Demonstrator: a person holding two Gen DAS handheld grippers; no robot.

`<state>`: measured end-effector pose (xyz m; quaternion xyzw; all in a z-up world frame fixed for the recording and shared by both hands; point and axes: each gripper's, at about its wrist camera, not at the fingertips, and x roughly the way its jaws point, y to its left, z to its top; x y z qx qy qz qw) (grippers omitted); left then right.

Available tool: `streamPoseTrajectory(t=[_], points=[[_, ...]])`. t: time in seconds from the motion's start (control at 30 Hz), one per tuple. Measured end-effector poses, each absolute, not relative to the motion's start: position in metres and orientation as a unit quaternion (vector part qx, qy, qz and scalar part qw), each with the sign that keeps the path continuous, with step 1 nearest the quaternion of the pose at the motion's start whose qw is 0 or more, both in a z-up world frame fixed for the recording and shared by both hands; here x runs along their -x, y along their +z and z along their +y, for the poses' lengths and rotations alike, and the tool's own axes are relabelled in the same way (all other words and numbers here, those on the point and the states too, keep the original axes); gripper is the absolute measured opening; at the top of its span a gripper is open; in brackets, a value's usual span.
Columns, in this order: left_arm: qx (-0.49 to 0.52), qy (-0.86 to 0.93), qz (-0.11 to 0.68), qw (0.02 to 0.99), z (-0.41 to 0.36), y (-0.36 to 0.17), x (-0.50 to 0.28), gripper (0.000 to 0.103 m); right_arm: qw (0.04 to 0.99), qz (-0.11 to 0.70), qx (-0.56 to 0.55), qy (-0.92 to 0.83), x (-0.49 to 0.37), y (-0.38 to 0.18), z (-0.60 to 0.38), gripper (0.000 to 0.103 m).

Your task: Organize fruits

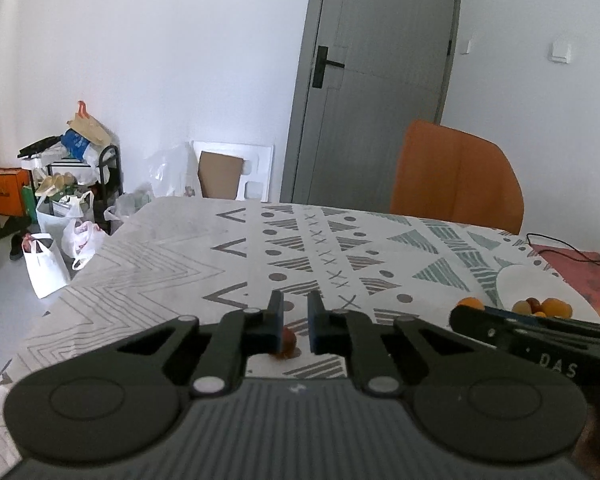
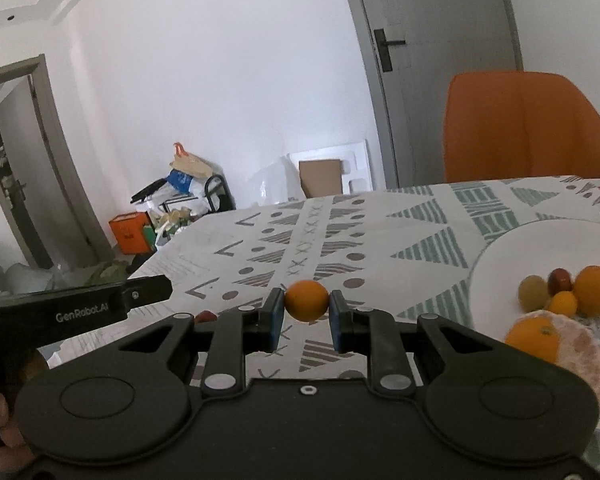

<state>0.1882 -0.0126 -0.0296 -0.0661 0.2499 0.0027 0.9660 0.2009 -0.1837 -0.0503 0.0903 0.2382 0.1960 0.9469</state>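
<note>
A person's right gripper (image 2: 306, 322) pinched a small round orange fruit (image 2: 306, 300) between its blue-padded fingers (image 2: 275, 320), holding it clear above the tabletop (image 2: 380, 240), which was covered in a white cloth printed with grey and green triangles, dots and crosses; to its right, a white round plate (image 2: 508, 256) carried a cluster of fruit: a brownish kiwi (image 2: 533, 293), a dark red fruit (image 2: 560, 280), two oranges behind them (image 2: 596, 290) and a larger orange (image 2: 534, 338) beside peeled citrus segments (image 2: 580, 344). The left gripper (image 1: 295, 330) hovered low over the cloth with its fingers (image 1: 277, 320) drawn narrowly together; a small reddish-brown fruit (image 1: 288, 344) showed against the inner face of the left finger, though whether it was gripped or lay on the cloth behind could not be told. An orange chair (image 2: 528, 128) stood at the far edge of the tabletop before a grey door (image 2: 440, 60); bags and boxes (image 1: 60, 200) were heaped against the white wall.
</note>
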Motion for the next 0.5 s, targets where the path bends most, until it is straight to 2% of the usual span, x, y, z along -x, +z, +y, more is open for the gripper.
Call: streamPoseTrajectory(t=[0.5], points=[[0.032,-0.035,0.223,0.974,-0.068,-0.014,-0.175,0.011,0.957,0.222,-0.121,0.144,-0.175,-0.053,-0.244,0.022]])
